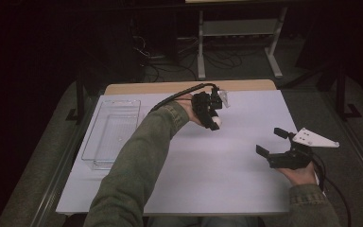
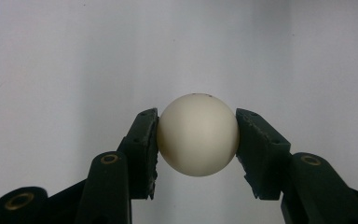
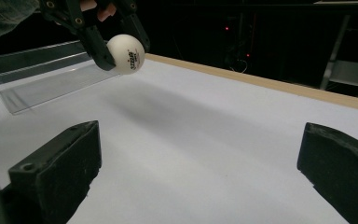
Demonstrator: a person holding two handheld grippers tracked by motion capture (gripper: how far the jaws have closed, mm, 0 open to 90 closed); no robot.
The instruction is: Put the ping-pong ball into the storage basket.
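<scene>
A: What are the left tongs (image 2: 197,140) doing?

B: They pinch a white ball (image 2: 198,135). In the left gripper view one black pad presses each side of it, near the widest part, and the ball sits right at the tips, with the white counter (image 2: 74,70) behind it.

A: Is the ball on the counter or off it?

B: Off it. In the right gripper view the ball (image 3: 126,54) hangs in the grip above the white surface, with clear space under it and printed marks on the side facing the camera. The left tongs (image 3: 119,51) come at it from above.

A: Where is that over the counter?

B: In the high view the left tongs (image 1: 213,122) are over the far middle of the counter (image 1: 246,189), the ball (image 1: 215,122) showing as a pale spot at their lower end. A clear plastic tray (image 1: 111,135) lies on the counter to the left, well apart from the ball.

A: And the right tongs (image 1: 270,143)?

B: Spread wide, with nothing between them. In the right gripper view the two black pads stand far apart at the bottom corners, bare counter between them. In the high view they sit low at the near right of the counter, well away from the ball, pointing left.
</scene>
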